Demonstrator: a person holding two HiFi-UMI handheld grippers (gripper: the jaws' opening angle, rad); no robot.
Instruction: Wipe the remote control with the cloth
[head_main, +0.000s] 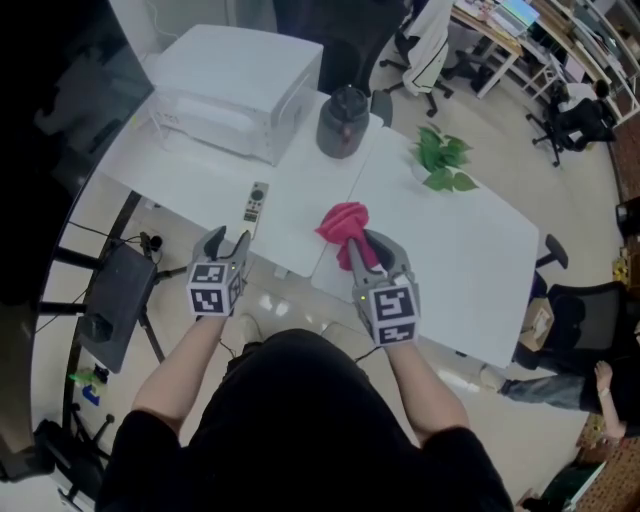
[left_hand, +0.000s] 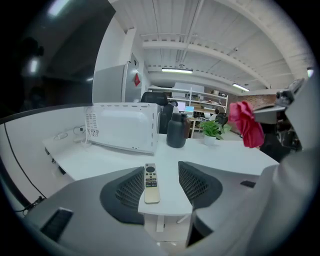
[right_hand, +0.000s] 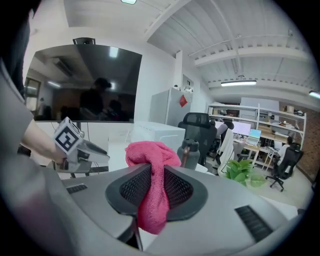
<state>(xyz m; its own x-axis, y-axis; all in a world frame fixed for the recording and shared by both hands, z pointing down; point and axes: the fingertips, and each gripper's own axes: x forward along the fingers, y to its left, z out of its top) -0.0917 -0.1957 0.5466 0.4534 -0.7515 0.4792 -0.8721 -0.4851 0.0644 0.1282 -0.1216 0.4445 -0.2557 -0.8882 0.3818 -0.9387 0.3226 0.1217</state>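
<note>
A slim remote control (head_main: 257, 202) (left_hand: 151, 182) lies flat on the white table (head_main: 440, 250), near its front edge. My left gripper (head_main: 226, 246) (left_hand: 158, 187) hovers just short of it with its jaws open, one on each side of the remote's near end and not touching it. To the right, my right gripper (head_main: 372, 254) (right_hand: 156, 189) is shut on a pink cloth (head_main: 343, 226) (right_hand: 151, 172), lifted off the table. The cloth bunches above the jaws and hangs down below them. In the left gripper view the cloth (left_hand: 247, 123) shows at the upper right.
A white box-shaped appliance (head_main: 232, 92) (left_hand: 122, 126) stands at the back left of the table. A dark grey jug (head_main: 342, 121) (left_hand: 176, 129) is beside it and a small green plant (head_main: 440, 160) (left_hand: 212, 130) further right. Office chairs (head_main: 568, 125) and desks fill the room behind.
</note>
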